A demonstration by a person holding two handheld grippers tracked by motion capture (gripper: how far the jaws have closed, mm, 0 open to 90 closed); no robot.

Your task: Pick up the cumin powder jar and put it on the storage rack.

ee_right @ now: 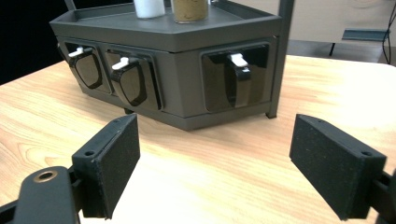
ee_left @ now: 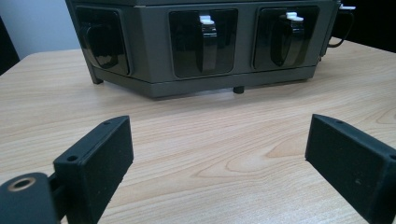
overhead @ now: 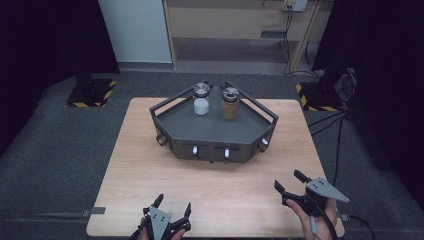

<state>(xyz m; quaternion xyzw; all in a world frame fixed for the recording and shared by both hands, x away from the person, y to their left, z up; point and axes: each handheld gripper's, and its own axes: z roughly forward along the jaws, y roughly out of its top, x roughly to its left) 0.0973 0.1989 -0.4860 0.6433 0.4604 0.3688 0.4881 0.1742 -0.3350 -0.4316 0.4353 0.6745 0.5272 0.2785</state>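
1. The dark grey rack stood at the middle of the wooden table; all positions below were taken from it.
2. On its top deck, toward the far corner, stood a white jar and, just to its right and apart from it, a brown jar, both upright with metal lids.
3. Your left gripper sat at the near table edge, in front of the rack and left of its centre. Its jaws stood wide with nothing between them; the left gripper view showed bare tabletop between the pads.
4. Your right gripper was in front of the rack's right corner, well apart from it, jaws spread and empty.
5. The deciding relation: both jars lay beyond and above either gripper, across the rack's front wall. Your right gripper was the nearer, and the brown jar was the nearer jar to it.
6. Judgement: a reach would have had to clear the rack's rail before descending on an upright jar.
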